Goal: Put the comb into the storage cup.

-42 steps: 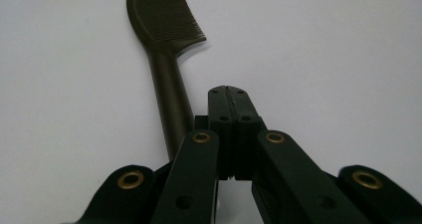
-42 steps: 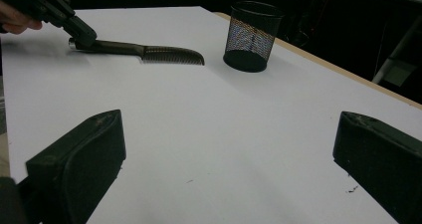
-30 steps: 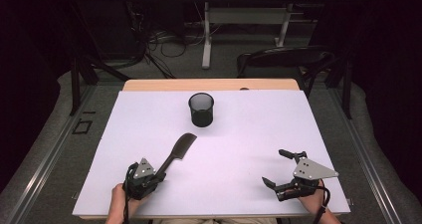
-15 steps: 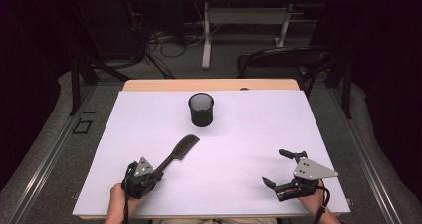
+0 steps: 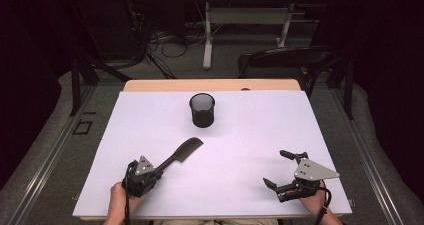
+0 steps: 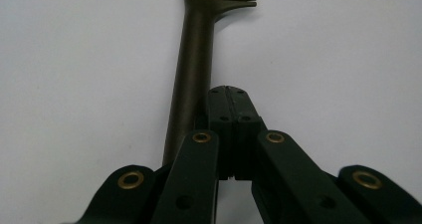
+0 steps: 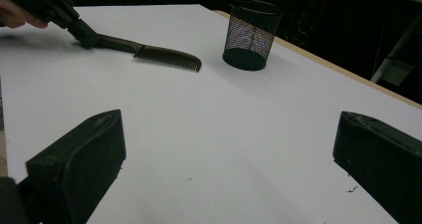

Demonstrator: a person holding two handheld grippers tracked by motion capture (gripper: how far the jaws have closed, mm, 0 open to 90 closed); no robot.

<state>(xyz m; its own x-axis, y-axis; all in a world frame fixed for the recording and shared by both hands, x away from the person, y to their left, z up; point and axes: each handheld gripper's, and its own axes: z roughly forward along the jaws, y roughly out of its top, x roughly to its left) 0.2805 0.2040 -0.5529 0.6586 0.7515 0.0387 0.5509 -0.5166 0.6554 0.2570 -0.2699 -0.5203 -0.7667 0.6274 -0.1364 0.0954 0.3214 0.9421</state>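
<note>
A dark comb point(image 5: 182, 152) lies on the white table sheet point(image 5: 260, 125), its toothed end pointing toward a black mesh cup point(image 5: 202, 110) farther back. My left gripper point(image 5: 160, 169) sits at the comb's handle end with its jaws shut. In the left gripper view the pads meet each other at the left gripper point(image 6: 226, 92), and the comb handle point(image 6: 194, 64) runs along their left side, not between them. My right gripper point(image 5: 276, 168) rests near the front right with jaws wide open and nothing between them. The right gripper view shows the comb point(image 7: 166, 58), the cup point(image 7: 251, 35) and the left gripper point(image 7: 84, 35).
The wooden table edge point(image 5: 210, 85) runs behind the cup. A dark chair point(image 5: 285, 60) and desk legs point(image 5: 206, 40) stand beyond the table. Rails point(image 5: 45, 170) flank the table on the floor.
The comb's toothed end has swung slightly to the right. Both hands stay where they were.
</note>
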